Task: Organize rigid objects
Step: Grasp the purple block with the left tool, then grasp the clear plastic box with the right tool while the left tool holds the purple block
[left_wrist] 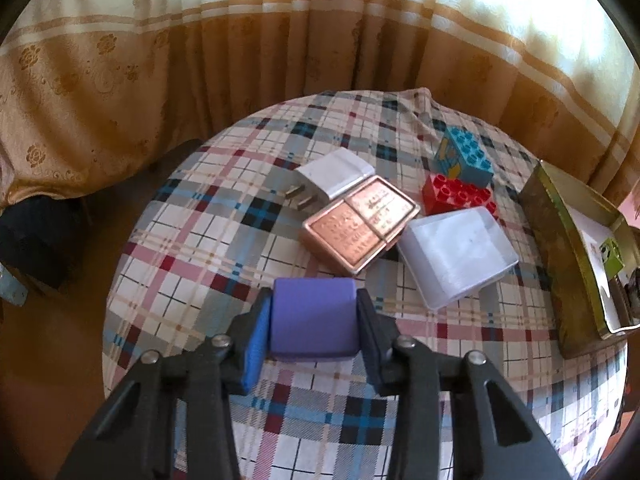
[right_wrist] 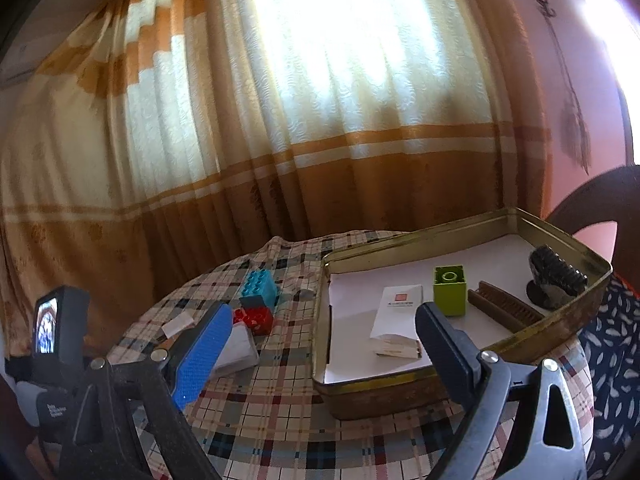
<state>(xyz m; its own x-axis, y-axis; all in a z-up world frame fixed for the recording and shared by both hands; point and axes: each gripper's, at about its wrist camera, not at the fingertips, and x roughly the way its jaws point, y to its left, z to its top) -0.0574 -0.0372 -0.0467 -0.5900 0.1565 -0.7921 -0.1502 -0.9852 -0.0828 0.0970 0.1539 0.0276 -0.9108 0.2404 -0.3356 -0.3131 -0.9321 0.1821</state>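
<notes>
Plaid-covered desk: two studded bricks, one tin at right edge. Left fingers clamped on one purple block; right fingers wide apart, empty.

Left gripper: pitched steeply down, jaws closed in with both pads pressed against the sides of a purple block that sits squarely between them. Right gripper: tilted only slightly below level, jaws spread wide, nothing between the pads. No hand or sleeve visible in either wrist view.
</notes>
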